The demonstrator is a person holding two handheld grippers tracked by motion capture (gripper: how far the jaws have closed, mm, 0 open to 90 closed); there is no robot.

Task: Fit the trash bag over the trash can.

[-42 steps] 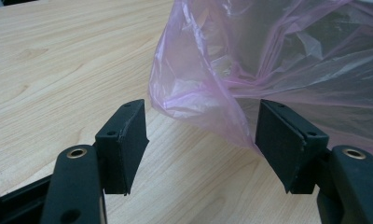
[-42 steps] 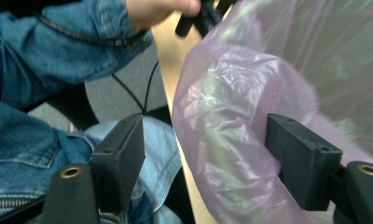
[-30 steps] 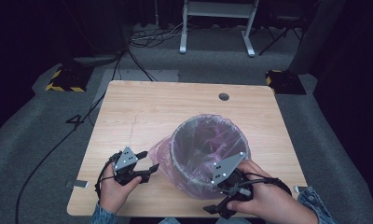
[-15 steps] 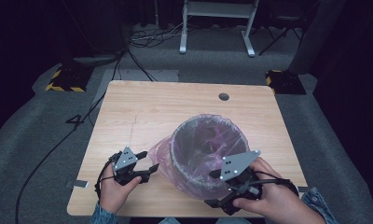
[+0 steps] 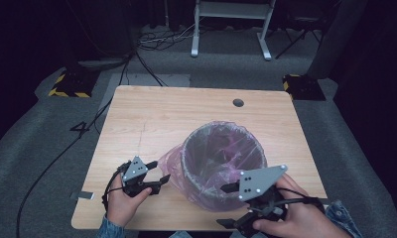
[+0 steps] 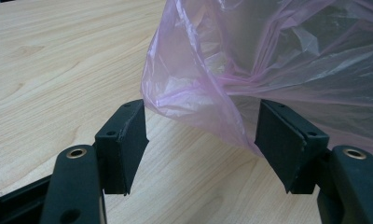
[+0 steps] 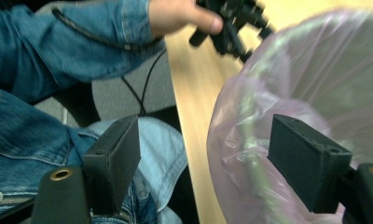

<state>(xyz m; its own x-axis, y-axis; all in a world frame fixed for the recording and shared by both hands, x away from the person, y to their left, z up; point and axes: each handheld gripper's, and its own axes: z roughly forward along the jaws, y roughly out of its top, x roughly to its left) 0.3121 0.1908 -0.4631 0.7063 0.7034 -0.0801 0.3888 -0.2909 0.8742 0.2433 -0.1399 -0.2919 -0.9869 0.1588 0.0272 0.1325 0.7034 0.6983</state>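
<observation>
In the right gripper view the left hand-held gripper (image 7: 231,23) is blurry and cut off at the top, and the pink bag (image 7: 306,93) runs off the right edge.

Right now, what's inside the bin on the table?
A pink plastic bag lines the bin, folded over its rim and hanging down the outside. No rubbish shows inside it. The bin's bottom is covered by the crumpled bag.

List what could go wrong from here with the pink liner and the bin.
1. The left tongs stand open around a loose fold of the pink liner; a thin pinch may slip or tear.
2. The bin sits near the table front edge; pulling with the right tongs could tip it off.
</observation>
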